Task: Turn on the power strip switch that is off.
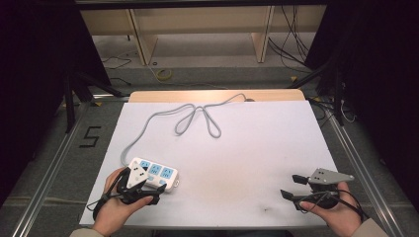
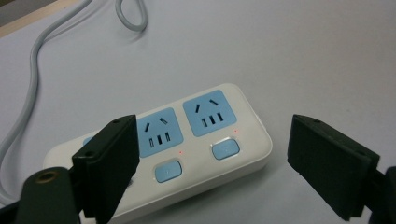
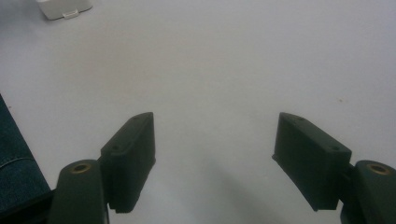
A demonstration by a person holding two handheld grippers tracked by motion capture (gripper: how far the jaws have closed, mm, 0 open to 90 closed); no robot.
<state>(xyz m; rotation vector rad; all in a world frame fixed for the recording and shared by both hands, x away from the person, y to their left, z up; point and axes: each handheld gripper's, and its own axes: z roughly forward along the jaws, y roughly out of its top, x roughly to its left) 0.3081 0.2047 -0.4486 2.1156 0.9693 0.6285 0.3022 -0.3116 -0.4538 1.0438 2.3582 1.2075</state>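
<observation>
The power strip (image 1: 154, 174) lies at the table's (image 1: 247, 148) 7 o'clock corner, long axis running from 10 to 4 o'clock. The left gripper (image 2: 212, 163) hovers over its near end, jaws spread wide and gripping nothing. The right gripper (image 1: 291, 186), also open and empty, rests well apart at 5 o'clock. The left hand is nearer.

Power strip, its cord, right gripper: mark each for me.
Power strip (image 2: 196, 154), left gripper view, white top face between the two blue switches.
Cord (image 1: 148, 121), high view, grey run left of the loops.
Right gripper (image 1: 292, 186), high view, midway between its two black jaw tips.
</observation>
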